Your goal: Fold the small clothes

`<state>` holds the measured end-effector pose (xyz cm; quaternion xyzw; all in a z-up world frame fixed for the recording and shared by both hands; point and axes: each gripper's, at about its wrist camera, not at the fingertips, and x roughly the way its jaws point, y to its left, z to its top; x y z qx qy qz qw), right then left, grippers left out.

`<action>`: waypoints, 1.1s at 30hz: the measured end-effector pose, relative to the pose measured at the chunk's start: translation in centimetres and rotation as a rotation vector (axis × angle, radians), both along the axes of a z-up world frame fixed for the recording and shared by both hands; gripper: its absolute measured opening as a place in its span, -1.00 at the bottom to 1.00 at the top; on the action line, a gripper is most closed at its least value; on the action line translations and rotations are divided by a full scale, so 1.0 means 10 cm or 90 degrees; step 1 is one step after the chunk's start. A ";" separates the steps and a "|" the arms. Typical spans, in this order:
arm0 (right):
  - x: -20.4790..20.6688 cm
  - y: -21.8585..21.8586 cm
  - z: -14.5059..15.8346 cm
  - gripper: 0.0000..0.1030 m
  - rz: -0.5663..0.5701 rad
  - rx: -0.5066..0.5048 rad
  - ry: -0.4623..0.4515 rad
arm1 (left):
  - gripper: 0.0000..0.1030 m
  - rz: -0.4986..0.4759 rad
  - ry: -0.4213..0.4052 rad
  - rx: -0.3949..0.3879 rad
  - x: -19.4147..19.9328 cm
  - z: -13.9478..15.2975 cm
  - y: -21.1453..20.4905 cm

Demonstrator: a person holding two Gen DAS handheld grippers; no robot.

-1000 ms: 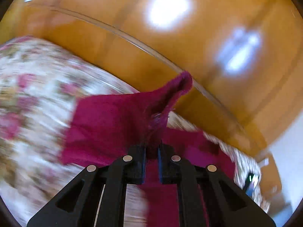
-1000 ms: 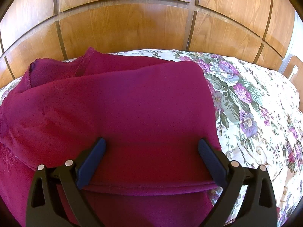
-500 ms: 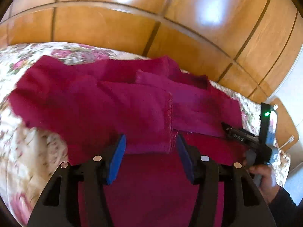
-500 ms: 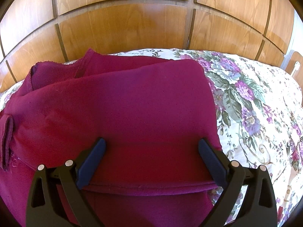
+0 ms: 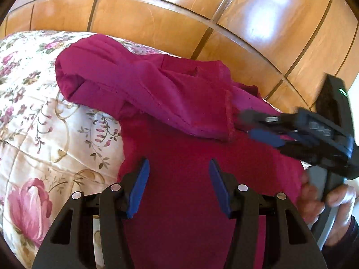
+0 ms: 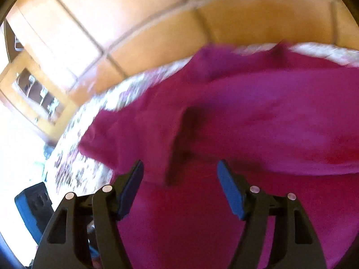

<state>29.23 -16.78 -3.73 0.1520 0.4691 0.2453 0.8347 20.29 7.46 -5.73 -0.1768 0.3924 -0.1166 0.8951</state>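
No readable writing; marks on the right gripper (image 5: 258, 125) body too blurred to read. Magenta garment (image 5: 179, 103) lies on the floral bed cover (image 5: 33, 112), w/ a sleeve folded across its front, stitched hem showing, below the wood headboard (image 5: 157, 22). Left gripper (image 5: 178, 179) fingers apart over the cloth, nothing clamped. Right fingers have just been closing, not gripping; the garment lies under them. A hand (image 5: 325, 201) holds its handle.

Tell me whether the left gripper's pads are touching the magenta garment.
Cannot tell. In the left wrist view the left gripper stands open over the magenta garment, nothing pinched between its pads; whether they rest on the cloth underneath is unclear.
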 end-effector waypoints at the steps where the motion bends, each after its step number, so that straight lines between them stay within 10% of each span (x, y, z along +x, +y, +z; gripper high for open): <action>1: 0.05 0.10 -0.06 0.18 -0.004 -0.013 0.008 | 0.05 0.000 -0.001 0.002 0.00 0.00 0.00; 4: 0.16 0.31 -0.12 -0.82 0.001 -0.003 0.031 | 0.05 -0.001 -0.005 0.006 -0.02 -0.01 -0.01; 18: -0.17 -0.21 1.47 -0.90 -0.029 -0.103 -0.257 | 0.05 -0.001 -0.008 -0.008 -0.11 -0.05 0.02; 33: 0.13 -1.79 0.01 -0.90 -0.272 -0.169 -0.011 | 0.05 0.001 0.002 0.027 -0.05 0.01 -0.13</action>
